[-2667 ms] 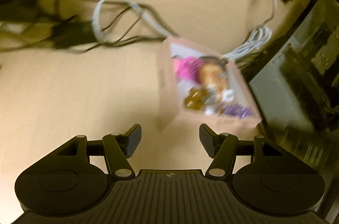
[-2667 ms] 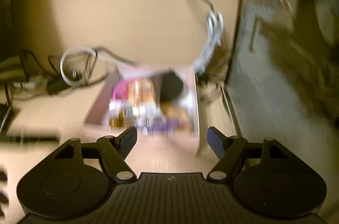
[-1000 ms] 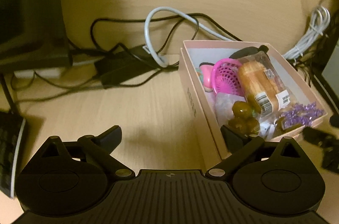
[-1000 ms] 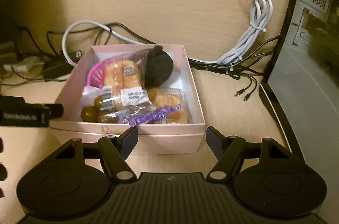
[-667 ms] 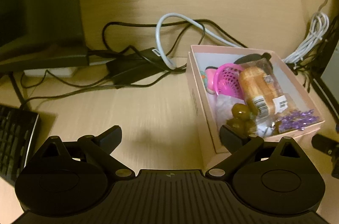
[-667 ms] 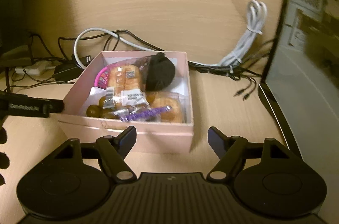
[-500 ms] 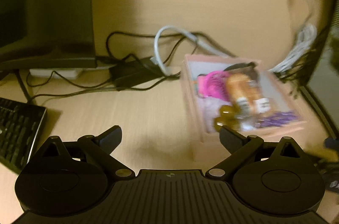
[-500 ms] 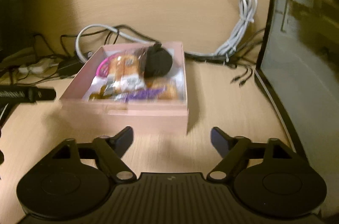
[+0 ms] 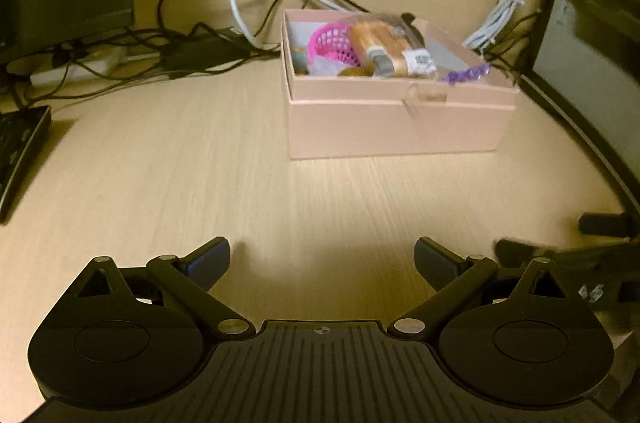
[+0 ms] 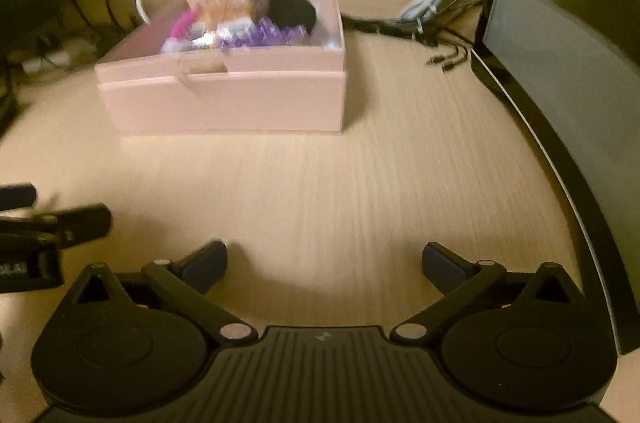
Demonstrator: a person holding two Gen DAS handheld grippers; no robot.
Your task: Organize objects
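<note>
We have drawn both tools back from the pink box [image 9: 400,119]; it sat right at our fingertips a moment ago and now stands well ahead on the wooden desk [image 9: 200,163], near the cables, so the packing looks finished to us. The box is open-topped and crammed: wrapped bread [image 9: 384,49], a pink basket [image 9: 334,43], a dark round lump [image 10: 292,9], purple beads [image 10: 272,33]. The left gripper [image 9: 322,259] and right gripper [image 10: 324,261] both hang spread wide, grasping nothing

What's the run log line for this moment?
left gripper: open, empty | right gripper: open, empty | pink box: full, on desk, untouched
</note>
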